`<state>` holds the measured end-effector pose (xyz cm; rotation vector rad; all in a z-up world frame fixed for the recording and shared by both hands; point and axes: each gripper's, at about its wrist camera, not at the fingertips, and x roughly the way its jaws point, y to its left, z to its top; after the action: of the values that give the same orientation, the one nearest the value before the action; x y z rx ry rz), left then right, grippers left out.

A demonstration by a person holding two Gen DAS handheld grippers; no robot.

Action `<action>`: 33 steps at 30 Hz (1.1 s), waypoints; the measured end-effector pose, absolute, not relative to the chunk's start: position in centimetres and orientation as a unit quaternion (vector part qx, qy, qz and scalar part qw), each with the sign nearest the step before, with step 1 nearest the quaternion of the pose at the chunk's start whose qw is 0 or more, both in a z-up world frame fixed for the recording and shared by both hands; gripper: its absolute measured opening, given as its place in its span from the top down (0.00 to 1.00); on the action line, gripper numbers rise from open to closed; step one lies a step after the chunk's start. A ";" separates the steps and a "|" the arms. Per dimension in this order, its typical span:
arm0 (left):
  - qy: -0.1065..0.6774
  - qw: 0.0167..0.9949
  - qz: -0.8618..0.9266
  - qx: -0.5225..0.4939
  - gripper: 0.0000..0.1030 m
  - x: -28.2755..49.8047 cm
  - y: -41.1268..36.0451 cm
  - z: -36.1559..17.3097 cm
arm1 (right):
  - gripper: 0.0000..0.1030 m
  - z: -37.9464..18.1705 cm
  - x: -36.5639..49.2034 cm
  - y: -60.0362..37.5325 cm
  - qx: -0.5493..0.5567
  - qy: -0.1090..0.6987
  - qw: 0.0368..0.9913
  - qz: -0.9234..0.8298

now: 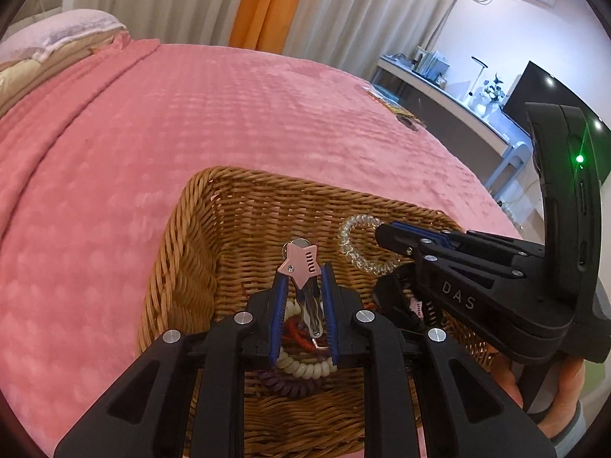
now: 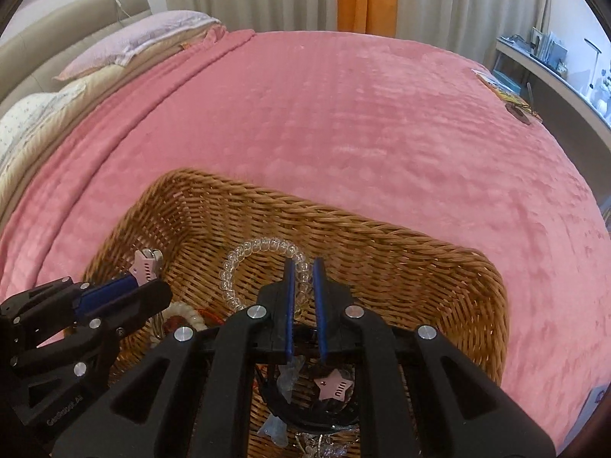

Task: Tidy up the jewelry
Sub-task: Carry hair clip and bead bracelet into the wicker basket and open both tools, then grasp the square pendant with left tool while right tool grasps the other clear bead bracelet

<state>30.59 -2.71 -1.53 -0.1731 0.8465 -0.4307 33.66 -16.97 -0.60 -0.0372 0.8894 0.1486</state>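
A wicker basket (image 1: 229,206) (image 2: 382,236) sits on a pink bedspread. My left gripper (image 1: 303,271) is shut on a pink star hair clip (image 1: 299,261), held above the basket; the clip also shows in the right wrist view (image 2: 145,265). My right gripper (image 2: 303,267) is shut on a clear spiral hair tie (image 2: 244,255), which also shows in the left wrist view (image 1: 353,244). Below lie a cream spiral tie (image 1: 305,368), a dark purple one (image 1: 284,383), a red one (image 1: 296,334) and a second pink star clip (image 2: 336,383).
The pink bedspread (image 2: 343,114) spreads around the basket. Pillows (image 2: 133,38) lie at the far left. Small items (image 2: 515,107) lie at the bed's far right corner. A desk with a monitor (image 1: 534,91) stands to the right.
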 end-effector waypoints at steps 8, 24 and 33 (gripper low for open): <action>0.401 0.888 -0.210 -0.083 0.64 29.5 -2.5 -0.7 | 0.88 -0.6 33.5 -16.9 -0.012 0.448 0.889 0.088; 0.307 0.921 -0.218 -0.101 0.58 15.9 3.0 7.5 | 0.60 5.9 16.2 -16.2 0.009 0.347 0.926 0.150; 0.353 0.902 -0.201 -0.146 0.57 11.8 5.9 1.5 | 0.61 -1.7 10.4 -13.0 -0.012 0.384 0.914 0.130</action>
<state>11.83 5.94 1.54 -0.3020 0.7291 -0.4154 10.36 -13.00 -1.67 -0.0252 0.7907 0.2677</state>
